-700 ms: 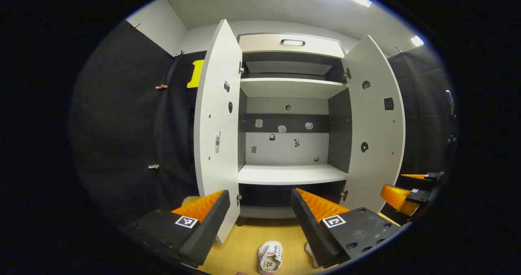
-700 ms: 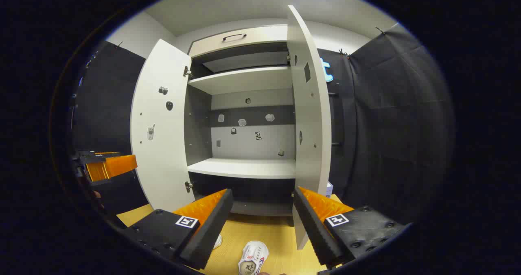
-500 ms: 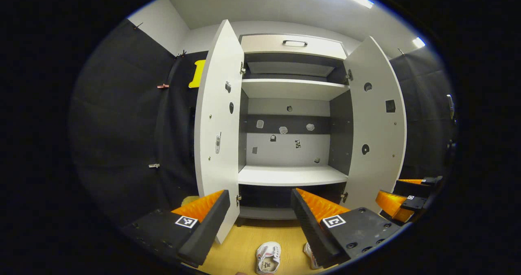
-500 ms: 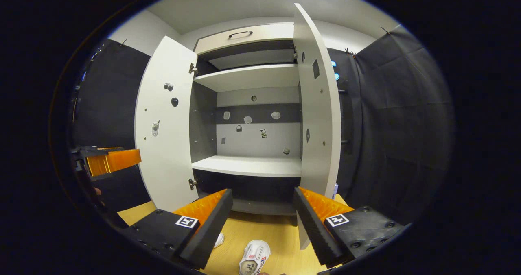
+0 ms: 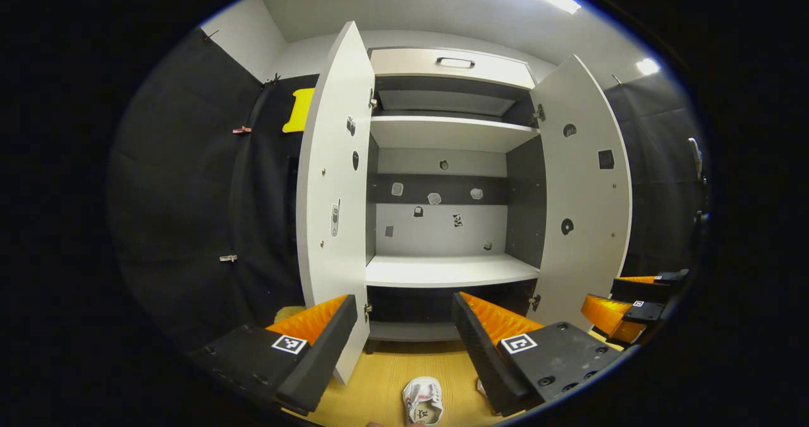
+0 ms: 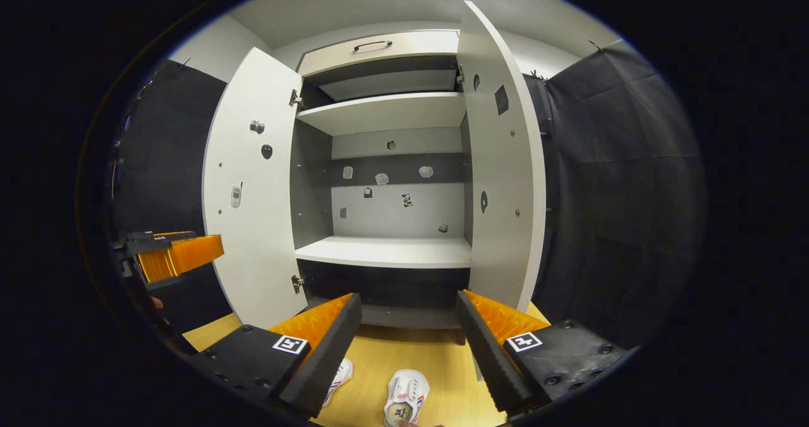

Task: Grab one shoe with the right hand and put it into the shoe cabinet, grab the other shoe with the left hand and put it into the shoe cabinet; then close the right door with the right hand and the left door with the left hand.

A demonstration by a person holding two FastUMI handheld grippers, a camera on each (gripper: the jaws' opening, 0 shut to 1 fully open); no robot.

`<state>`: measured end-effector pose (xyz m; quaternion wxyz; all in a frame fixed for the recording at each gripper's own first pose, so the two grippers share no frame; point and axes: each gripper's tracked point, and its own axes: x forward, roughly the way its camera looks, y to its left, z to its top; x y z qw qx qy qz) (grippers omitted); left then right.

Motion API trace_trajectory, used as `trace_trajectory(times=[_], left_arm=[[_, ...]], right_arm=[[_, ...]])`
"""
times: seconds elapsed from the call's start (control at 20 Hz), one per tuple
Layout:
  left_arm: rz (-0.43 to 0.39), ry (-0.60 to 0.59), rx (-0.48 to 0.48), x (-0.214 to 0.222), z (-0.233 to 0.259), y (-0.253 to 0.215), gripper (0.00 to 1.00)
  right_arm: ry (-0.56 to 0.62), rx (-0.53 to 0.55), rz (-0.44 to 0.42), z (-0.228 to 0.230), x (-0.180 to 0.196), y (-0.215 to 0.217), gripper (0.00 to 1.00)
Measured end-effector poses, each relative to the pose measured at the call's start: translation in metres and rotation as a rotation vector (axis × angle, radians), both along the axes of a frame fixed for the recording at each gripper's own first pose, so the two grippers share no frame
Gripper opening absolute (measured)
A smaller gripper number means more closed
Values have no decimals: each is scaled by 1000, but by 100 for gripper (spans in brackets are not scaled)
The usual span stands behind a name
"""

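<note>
Both shoes (image 6: pixel 404 405) sit on the floor (image 6: pixel 436 364) in front of the cabinet (image 6: pixel 385 250), doors wide for loading. Right gripper (image 6: pixel 407 345) and left gripper (image 5: pixel 398 338) gape empty above them, prob. lining up for pickup.

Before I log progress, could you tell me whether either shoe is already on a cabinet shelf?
No; both white shoes lie on the wooden floor before the open cabinet.

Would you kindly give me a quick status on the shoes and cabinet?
Both hand-held grippers, left and right, open, empty. Two shoes on floor before cabinet. Both doors open; shelf bare.
</note>
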<state>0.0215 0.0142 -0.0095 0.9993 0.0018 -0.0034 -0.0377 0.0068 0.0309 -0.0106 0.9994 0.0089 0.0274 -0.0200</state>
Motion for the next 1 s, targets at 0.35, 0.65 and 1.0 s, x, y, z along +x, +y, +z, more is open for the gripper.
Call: trace_trajectory(times=[0.35,0.65,1.0], left_arm=[[-28,20,-4,5,-11,5,95],[-26,37,10,5,-17,13,95],[-36,64,16,-1,-32,26,95]], right_arm=[[22,-8,-33,-6,3,2,98],[71,14,-26,-23,4,6,98],[241,50,-40,-83,3,11,98]])
